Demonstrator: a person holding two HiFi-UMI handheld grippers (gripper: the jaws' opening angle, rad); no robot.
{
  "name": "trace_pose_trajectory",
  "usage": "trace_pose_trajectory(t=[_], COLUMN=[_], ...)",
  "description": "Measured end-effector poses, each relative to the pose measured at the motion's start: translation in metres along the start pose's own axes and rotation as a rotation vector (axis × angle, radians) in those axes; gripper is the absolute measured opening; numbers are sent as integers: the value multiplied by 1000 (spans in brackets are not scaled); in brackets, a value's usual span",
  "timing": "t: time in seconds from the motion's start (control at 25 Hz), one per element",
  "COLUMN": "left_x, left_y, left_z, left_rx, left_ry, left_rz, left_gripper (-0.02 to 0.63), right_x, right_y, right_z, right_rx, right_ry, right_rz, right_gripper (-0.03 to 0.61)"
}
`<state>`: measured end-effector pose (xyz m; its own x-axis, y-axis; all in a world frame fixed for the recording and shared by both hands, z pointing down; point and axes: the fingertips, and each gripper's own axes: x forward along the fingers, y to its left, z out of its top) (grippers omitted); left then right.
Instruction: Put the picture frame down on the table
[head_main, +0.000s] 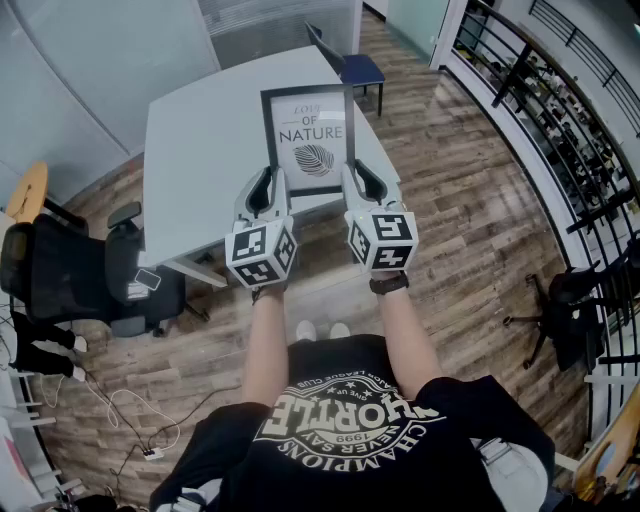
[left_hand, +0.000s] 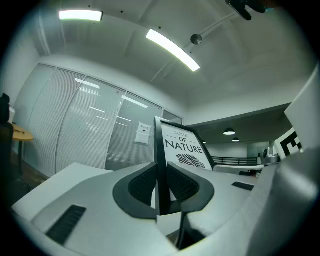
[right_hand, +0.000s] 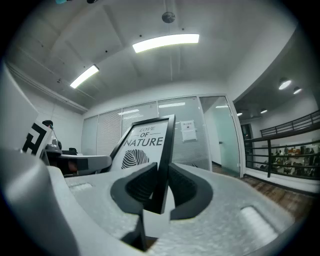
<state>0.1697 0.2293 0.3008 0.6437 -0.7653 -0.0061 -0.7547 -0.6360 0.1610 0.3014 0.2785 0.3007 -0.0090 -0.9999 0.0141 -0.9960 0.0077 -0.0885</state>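
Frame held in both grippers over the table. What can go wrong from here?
1. The left gripper and right gripper each pinch only a thin side edge of the picture frame, low down; most of it stands beyond the jaws, so it may pivot or slip.
2. It hangs by the near edge of the table; set down there, it might slide off onto the floor.

one picture frame (head_main: 307, 135), two tools (head_main: 270, 176) (head_main: 351, 172), one table (head_main: 200, 150)
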Motion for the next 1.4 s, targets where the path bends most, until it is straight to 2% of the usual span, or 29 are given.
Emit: trace_pose_trajectory(t=[0.32,0.52,0.72,0.88,0.96,1.16,1.4], left_x=[9,17,22,16,7,-9,-1], left_y=[-13,-2,17,20,44,137,238], left_z=[-18,-23,-28,-27,-25,-20,-8], left_rx=[-22,-34,-31,-21,-24,-42,-64], left_ry=[30,43,37,21,8,-16,-41], left_rz=[-7,2,66,155,204,299,391], left_gripper=[69,69,69,69,69,69,69], right_x=[-3,9,33,42,56,116,199], right_y=[-20,-18,-12,-8,14,92,163], right_z=[-13,-22,-32,-34,-37,-51,-59], right_rx=[25,33,42,49,46,33,14], right_ry=[29,50,64,65,67,82,99], right_rz=[-7,-7,49,138,188,283,376], right_gripper=[69,71,71,71,71,72,74])
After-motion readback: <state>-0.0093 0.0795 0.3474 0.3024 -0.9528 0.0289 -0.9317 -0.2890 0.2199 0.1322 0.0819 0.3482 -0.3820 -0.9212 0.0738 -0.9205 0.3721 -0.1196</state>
